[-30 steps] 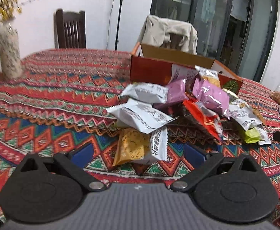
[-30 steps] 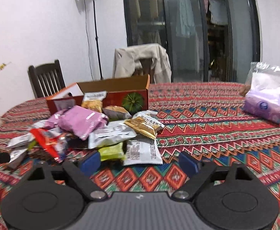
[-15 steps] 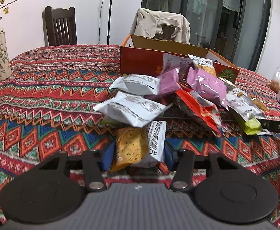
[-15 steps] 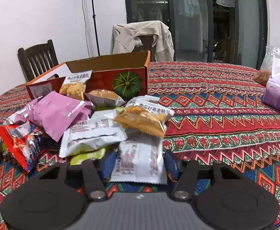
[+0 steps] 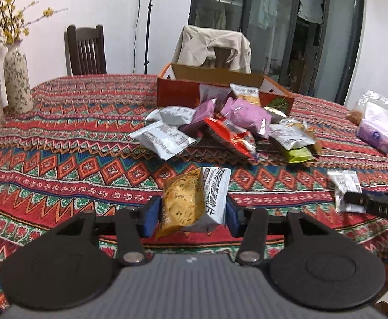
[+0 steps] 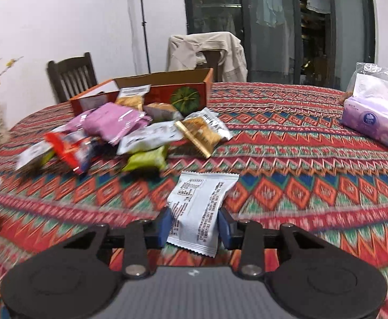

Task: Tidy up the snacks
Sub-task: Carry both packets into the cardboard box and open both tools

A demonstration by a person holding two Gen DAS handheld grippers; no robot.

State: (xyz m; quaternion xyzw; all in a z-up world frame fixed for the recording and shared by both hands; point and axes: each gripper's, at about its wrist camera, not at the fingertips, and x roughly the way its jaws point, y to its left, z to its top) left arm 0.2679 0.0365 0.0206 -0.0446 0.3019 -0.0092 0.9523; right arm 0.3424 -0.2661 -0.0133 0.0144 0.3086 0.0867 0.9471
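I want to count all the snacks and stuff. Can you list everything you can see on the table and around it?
yellow-and-white packet: one, held in the left gripper
white packet: one, held in the right gripper
snack pile: many packets, white, purple, pink, red, green, gold, mid-table
cardboard box: one, orange, behind the pile
tissue pack: one, purple, in a clear bag, table's right side
vase: one, floral, yellow blossoms, table's left
wooden chair: one, dark, behind the table
draped chair: one, beige jacket over it
tablecloth: one, red patterned
left gripper: closed
right gripper: closed
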